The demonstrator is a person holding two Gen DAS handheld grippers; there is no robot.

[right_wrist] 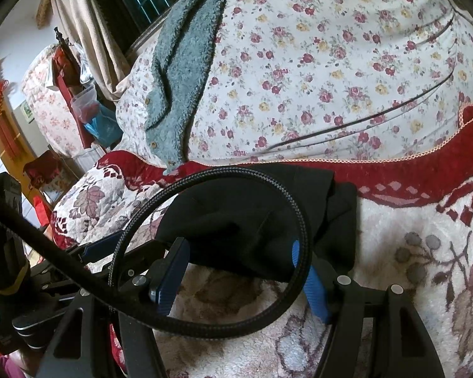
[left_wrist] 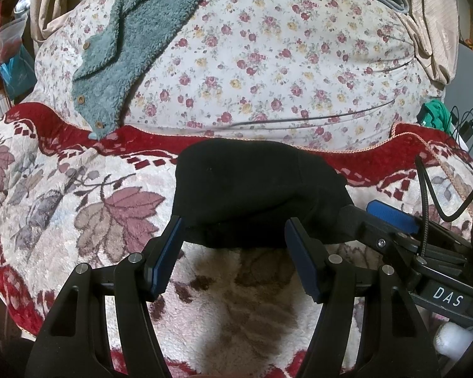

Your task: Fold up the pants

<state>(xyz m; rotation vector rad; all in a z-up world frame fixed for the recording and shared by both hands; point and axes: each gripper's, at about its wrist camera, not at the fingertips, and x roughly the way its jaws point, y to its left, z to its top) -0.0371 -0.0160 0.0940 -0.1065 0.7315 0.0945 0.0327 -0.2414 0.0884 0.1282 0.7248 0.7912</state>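
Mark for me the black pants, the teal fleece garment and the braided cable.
black pants (left_wrist: 249, 186), left wrist view, middle of the folded bundle
teal fleece garment (left_wrist: 135, 41), left wrist view, mid-panel
braided cable (right_wrist: 302, 236), right wrist view, right side of loop

Just ahead of our left claw (left_wrist: 233, 236) we see the black pants (left_wrist: 252, 189). Its fingers (left_wrist: 168, 252) carry blue pads on black frames. Beneath lies a cream blanket (left_wrist: 78, 195) with mauve leaves and a red border. Beyond, a white quilt (left_wrist: 283, 56) bears small red and yellow roses, and a teal fleece (left_wrist: 135, 31) with tan buttons lies across it.
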